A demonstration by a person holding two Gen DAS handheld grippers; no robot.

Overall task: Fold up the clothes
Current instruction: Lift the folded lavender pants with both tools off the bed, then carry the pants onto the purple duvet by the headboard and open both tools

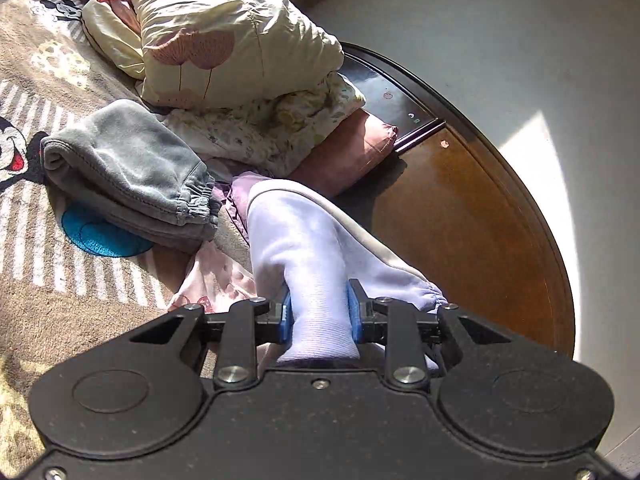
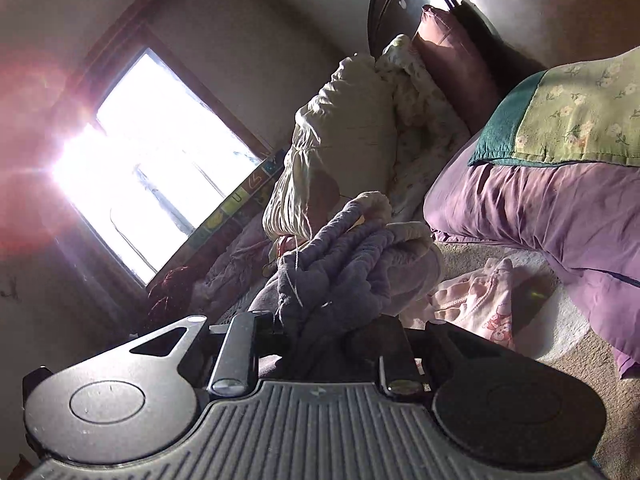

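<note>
Mid-fold on the bed: left gripper [image 1: 320, 312] clamped on a pale lilac garment [image 1: 304, 240], right gripper [image 2: 320, 320] pinching the same bunched fabric. Carried near the folded grey trousers [image 1: 132, 176], far left. Next, probably: laying flat, smoothing, then letting go.

Lavender fleece garment held up over the bed

The pale lavender fleece garment [image 1: 304, 248] stands bunched and upright, its ribbed cuff pinched between blue pads, an elastic hem sagging to one side; in the right wrist view the same cloth [image 2: 340, 264] is crumpled in folds, its cream lining showing at the top
</note>
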